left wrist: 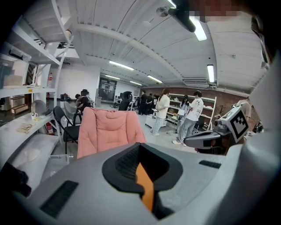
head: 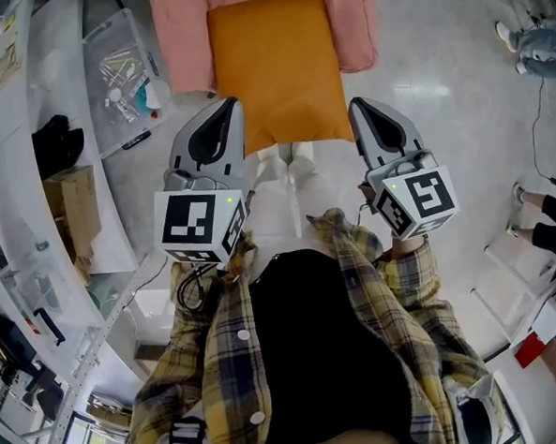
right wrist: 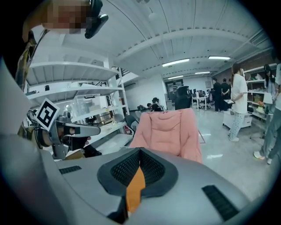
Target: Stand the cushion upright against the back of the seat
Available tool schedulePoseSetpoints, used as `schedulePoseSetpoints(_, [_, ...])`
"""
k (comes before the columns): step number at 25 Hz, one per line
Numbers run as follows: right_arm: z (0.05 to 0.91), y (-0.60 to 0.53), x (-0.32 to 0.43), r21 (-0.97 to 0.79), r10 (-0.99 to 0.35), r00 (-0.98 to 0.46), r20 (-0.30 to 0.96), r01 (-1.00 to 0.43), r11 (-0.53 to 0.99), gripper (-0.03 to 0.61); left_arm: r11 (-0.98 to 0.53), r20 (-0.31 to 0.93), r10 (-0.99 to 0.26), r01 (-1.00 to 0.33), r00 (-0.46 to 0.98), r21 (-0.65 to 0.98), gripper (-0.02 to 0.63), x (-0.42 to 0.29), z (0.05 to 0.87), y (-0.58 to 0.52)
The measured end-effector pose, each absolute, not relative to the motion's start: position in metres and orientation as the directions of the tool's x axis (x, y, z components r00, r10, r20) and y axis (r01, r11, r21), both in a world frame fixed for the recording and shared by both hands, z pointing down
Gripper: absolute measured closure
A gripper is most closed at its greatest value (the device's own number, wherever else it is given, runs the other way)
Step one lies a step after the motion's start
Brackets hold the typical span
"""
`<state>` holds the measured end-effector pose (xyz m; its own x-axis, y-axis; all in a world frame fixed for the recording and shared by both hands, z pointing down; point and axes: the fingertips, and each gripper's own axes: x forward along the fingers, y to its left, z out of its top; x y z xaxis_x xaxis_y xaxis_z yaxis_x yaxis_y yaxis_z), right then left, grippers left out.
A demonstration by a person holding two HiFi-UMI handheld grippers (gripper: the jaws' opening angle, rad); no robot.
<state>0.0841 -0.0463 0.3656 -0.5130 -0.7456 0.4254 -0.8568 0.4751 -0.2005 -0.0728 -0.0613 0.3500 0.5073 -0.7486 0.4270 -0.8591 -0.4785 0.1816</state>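
Observation:
An orange cushion hangs in front of me over the seat of a pink padded chair. My left gripper is shut on the cushion's near left corner, and my right gripper is shut on its near right corner. In the left gripper view a strip of orange cushion is pinched between the closed jaws, with the pink chair upright beyond. In the right gripper view the cushion is clamped the same way, in front of the chair.
White shelving curves along the left, with a clear plastic box and a cardboard box beside it. Several people stand far behind the chair. A black folding chair stands left of it. A person's legs are at right.

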Motion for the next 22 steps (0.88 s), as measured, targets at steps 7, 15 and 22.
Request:
schedulePoseSetpoints(7, [0.408, -0.043, 0.103, -0.218, -0.697, -0.530, 0.484, -0.844, 0.490, 0.560, -0.428, 0.492, -0.745, -0.889, 0.450, 0.165, 0.612, -0.063, 0.388, -0.053])
schedulePoseSetpoints(15, [0.470, -0.043, 0.117, -0.207, -0.658, -0.508, 0.556, -0.851, 0.482, 0.560, -0.408, 0.557, -0.712, -0.897, 0.428, 0.168, 0.612, -0.060, 0.448, -0.043])
schedulePoseSetpoints(22, [0.531, -0.024, 0.119, -0.203, -0.584, -0.494, 0.644, -0.847, 0.492, 0.558, -0.354, 0.647, -0.641, -0.907, 0.412, 0.227, 0.611, -0.074, 0.521, -0.029])
